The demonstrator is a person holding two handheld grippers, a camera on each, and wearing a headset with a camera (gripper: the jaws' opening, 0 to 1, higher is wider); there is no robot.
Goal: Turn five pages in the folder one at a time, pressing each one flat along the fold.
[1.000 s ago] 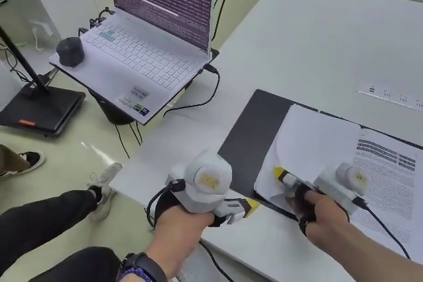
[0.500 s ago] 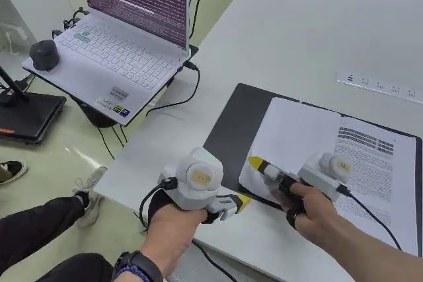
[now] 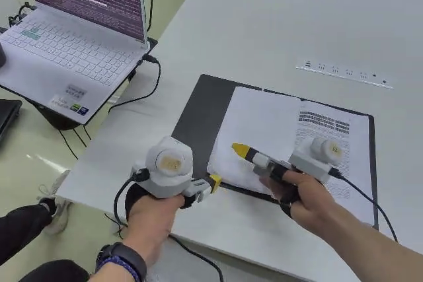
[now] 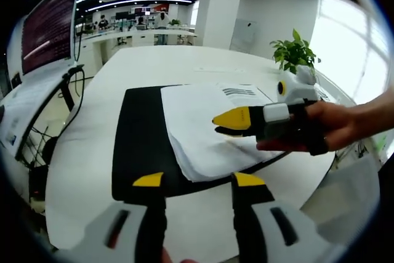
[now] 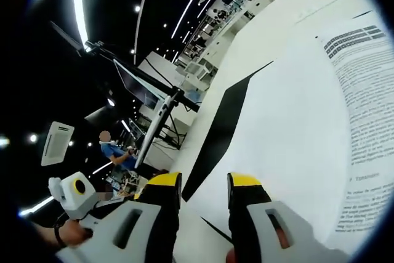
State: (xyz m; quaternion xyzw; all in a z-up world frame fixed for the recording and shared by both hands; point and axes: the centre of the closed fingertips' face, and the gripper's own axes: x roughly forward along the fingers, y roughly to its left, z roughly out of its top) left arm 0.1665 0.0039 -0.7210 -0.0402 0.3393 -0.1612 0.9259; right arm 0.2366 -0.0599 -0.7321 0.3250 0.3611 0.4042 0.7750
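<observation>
Open black folder (image 3: 201, 113) lies flat on the white table (image 3: 264, 24), near the front edge. A blank white turned page (image 3: 258, 123) sits on its left half and a printed text page (image 3: 337, 143) on its right. The fold runs between the two.

Right gripper (image 3: 239, 150) hangs over the lower part of the blank page, yellow tips pointing left toward the black cover. In the right gripper view its jaws (image 5: 203, 183) show a narrow gap with nothing between them, only paper below. From the left gripper view it (image 4: 231, 119) looks just above the sheet; contact with the paper cannot be told.

Left gripper (image 3: 213, 181) is at the folder's near-left corner by the table edge. Its jaws (image 4: 197, 180) are moderately apart and empty, aimed across the cover at the pages.

Step judged: a page lies turned over to the left and looks due for pressing. The blank sheet bulges slightly near the fold in the left gripper view, so it does not look fully flat. How many of the five pages are done cannot be told.

Next move likely calls for bringing the right tips down onto the blank page beside the fold and sweeping along it. After that, the edge of the printed page needs pinching for the next turn.

Off-task: open silver laptop (image 3: 66, 37) at far left, white power strip (image 3: 347, 74) behind the folder.
</observation>
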